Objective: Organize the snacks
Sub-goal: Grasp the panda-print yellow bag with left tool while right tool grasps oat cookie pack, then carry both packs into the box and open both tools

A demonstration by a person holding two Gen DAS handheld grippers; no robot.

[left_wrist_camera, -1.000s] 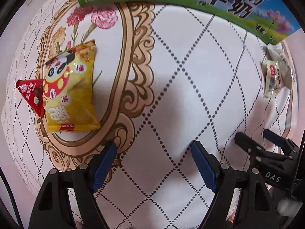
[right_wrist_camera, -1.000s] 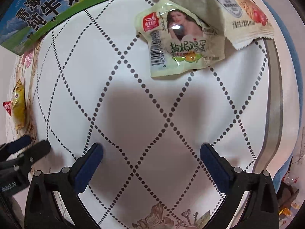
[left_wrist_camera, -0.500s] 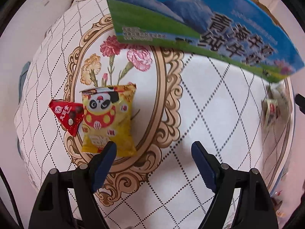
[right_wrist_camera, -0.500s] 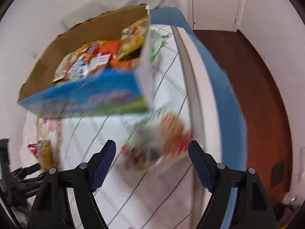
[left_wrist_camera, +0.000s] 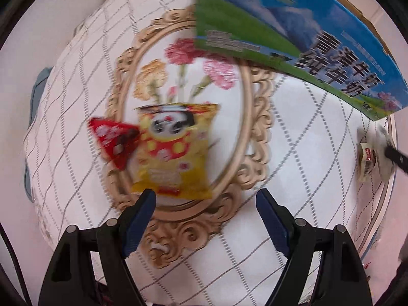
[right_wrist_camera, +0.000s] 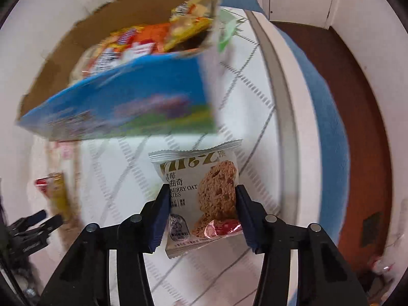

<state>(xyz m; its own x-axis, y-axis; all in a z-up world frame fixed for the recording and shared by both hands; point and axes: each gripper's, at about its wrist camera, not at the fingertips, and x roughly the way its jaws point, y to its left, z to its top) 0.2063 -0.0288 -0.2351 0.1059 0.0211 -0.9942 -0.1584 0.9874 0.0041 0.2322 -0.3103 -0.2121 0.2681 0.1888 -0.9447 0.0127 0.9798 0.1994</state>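
Left wrist view: my left hand-held gripper (left_wrist_camera: 205,207) spread, nothing between the jaws, hovering over the quilted surface (left_wrist_camera: 301,158). Below it, a yellow panda snack bag (left_wrist_camera: 176,150) lying flat inside the oval flower motif, a red triangular packet (left_wrist_camera: 113,140) touching its left edge. Milk carton box (left_wrist_camera: 293,38) at upper right. One small pale packet (left_wrist_camera: 367,156) remains near the surface's right edge. Frame is blurred.

Right wrist view: my right hand-held gripper (right_wrist_camera: 202,216), jaws just closing, pinching an oat cookie packet (right_wrist_camera: 204,199) by its two side edges, lifted clear of the surface. The box, open-topped, sits above and left, already carrying several snacks (right_wrist_camera: 148,40).

Risks, as I judge them: the cookie packet is slick film held only at its edges, so it could slide or twist out on the way to the box; a low approach could catch the box's near wall and tip it; the pale packet lies close enough to the edge to be knocked off
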